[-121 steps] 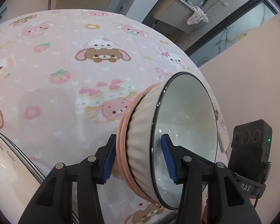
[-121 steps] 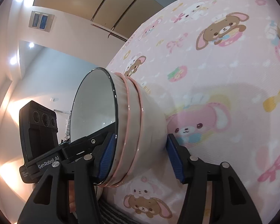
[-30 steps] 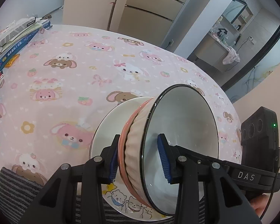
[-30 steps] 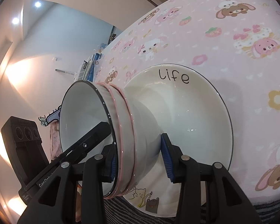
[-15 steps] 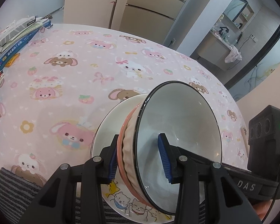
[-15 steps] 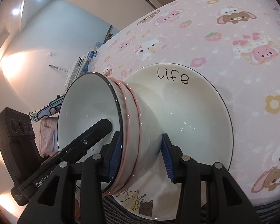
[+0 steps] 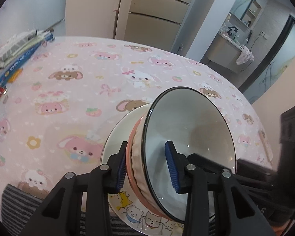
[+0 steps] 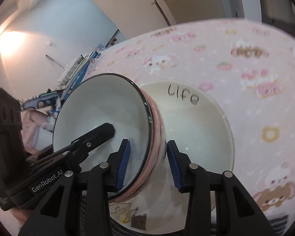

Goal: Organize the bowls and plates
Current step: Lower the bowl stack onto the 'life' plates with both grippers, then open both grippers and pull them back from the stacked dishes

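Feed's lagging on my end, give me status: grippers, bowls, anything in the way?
Left gripper and right gripper each shut on the bowl stack rim. Stack tilted over the "Life" plate. Nothing blocking the plate.

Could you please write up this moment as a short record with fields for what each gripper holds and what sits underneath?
held item: stack of bowls, pink ribbed outsides, white inside, dark rim, tilted on its side
left gripper: shut on the stack's rim
right gripper: shut on the stack's rim, opposite side
beneath: plate, cream, lettered "life", cat drawings at near edge
surface: tablecloth, pink, cartoon animals
background: books at the table's far left
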Demonstrator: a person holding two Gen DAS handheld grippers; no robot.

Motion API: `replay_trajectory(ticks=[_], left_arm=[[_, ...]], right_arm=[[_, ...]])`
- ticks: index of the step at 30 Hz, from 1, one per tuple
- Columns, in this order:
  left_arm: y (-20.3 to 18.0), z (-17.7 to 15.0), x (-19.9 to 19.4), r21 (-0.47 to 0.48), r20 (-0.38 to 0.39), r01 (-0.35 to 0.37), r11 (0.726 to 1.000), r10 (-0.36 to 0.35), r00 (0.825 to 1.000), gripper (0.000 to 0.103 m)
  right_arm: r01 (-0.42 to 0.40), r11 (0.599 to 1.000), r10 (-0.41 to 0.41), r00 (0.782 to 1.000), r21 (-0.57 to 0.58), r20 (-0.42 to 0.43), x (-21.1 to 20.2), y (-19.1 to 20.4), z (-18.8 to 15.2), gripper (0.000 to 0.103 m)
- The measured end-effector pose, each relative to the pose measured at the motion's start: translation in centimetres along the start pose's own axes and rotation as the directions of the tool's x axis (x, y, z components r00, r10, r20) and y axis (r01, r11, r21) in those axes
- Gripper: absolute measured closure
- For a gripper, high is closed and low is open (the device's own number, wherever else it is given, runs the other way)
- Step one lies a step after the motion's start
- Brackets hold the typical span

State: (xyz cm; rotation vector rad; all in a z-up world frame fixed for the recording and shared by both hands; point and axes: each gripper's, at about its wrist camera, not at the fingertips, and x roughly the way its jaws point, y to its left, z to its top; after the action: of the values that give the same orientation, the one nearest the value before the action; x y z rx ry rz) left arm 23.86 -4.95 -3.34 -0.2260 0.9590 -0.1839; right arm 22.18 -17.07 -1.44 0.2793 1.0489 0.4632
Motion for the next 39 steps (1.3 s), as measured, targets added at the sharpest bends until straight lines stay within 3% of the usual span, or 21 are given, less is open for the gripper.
replay_trajectory(ticks=[2, 7, 12, 16, 19, 22, 25, 26, 27, 29, 30, 31, 33, 35, 37, 38, 39], left_arm=[[0.1, 0.0, 0.0, -0.001, 0.003, 0.003, 1.000, -0.003, 1.000, 0.065], [1.0, 0.0, -0.8, -0.005, 0.037, 0.057, 0.998, -0.057, 0.998, 0.068], [1.4, 0.1, -4.6, 0.075, 0.180, 0.042, 0.996, -0.055, 0.982, 0.068], [0.9, 0.0, -8.7, 0.112, 0.316, 0.025, 0.993, -0.059, 0.947, 0.068], [0.3, -0.4, -11.4, 0.153, 0.386, -0.047, 0.987, -0.016, 0.922, 0.068], [0.3, -1.2, -14.6, 0.173, 0.461, -0.082, 0.981, -0.007, 0.887, 0.068], [-0.2, -2.4, -17.9, 0.196, 0.542, -0.101, 0.975, -0.021, 0.840, 0.068], [-0.5, -3.1, -19.3, 0.207, 0.578, -0.118, 0.971, -0.024, 0.816, 0.060], [-0.8, -3.6, -20.0, 0.209, 0.599, -0.128, 0.969, -0.023, 0.800, 0.031], [-1.1, -4.8, -21.7, 0.205, 0.658, -0.149, 0.967, -0.024, 0.753, 0.000], [-1.1, -5.7, -22.7, 0.195, 0.702, -0.155, 0.969, -0.028, 0.711, 0.000], [-1.2, -6.1, -23.0, 0.196, 0.717, -0.158, 0.968, -0.031, 0.697, 0.000], [-1.4, -6.8, -23.5, 0.210, 0.731, -0.163, 0.964, -0.044, 0.681, 0.000], [-1.4, -7.7, -23.6, 0.212, 0.750, -0.166, 0.963, -0.051, 0.660, 0.000], [-1.5, -8.5, -23.5, 0.221, 0.769, -0.191, 0.956, -0.050, 0.637, 0.000], [-1.6, -8.8, -23.3, 0.229, 0.772, -0.210, 0.950, -0.046, 0.634, 0.000], [-1.7, -9.1, -23.0, 0.236, 0.770, -0.220, 0.946, -0.044, 0.636, 0.000]], right_arm=[[0.038, 0.998, -0.037, 0.999, -0.041, 0.020, -0.3, 0.6, -0.1, 0.068], [0.026, 0.999, -0.025, 0.999, -0.034, 0.029, -0.5, 0.0, 0.0, 0.069], [0.019, 1.000, -0.019, 0.998, -0.002, 0.055, -2.2, -0.5, 0.3, 0.068], [0.010, 1.000, -0.010, 0.993, 0.003, 0.117, -4.9, -0.5, 0.4, 0.067], [0.021, 1.000, -0.018, 0.985, -0.016, 0.173, -7.4, 0.0, 0.3, 0.067], [0.027, 0.998, -0.014, 0.973, -0.056, 0.231, -10.5, 1.1, -0.3, 0.060], [0.027, 0.996, 0.000, 0.955, -0.087, 0.297, -13.5, 2.0, -1.1, 0.052], [0.035, 0.994, -0.001, 0.947, -0.100, 0.321, -14.5, 2.4, -1.5, 0.048], [0.041, 0.993, 0.000, 0.939, -0.113, 0.344, -15.4, 2.8, -1.9, 0.046], [0.058, 0.988, 0.005, 0.917, -0.146, 0.399, -17.2, 3.8, -3.0, 0.043], [0.069, 0.984, 0.006, 0.906, -0.163, 0.423, -17.8, 4.3, -3.5, 0.042], [0.085, 0.980, 0.006, 0.890, -0.179, 0.455, -18.5, 4.8, -4.1, 0.037], [0.136, 0.971, -0.009, 0.839, -0.195, 0.544, -19.8, 5.8, -5.2, 0.023], [0.178, 0.965, -0.019, 0.777, -0.190, 0.630, -20.7, 6.5, -6.3, 0.000], [0.207, 0.962, -0.024, 0.713, -0.178, 0.700, -21.1, 6.9, -7.1, 0.000], [0.222, 0.959, -0.030, 0.696, -0.175, 0.717, -21.0, 7.0, -7.4, 0.000], [0.231, 0.957, -0.039, 0.697, -0.173, 0.716, -20.7, 7.1, -7.4, 0.000]])
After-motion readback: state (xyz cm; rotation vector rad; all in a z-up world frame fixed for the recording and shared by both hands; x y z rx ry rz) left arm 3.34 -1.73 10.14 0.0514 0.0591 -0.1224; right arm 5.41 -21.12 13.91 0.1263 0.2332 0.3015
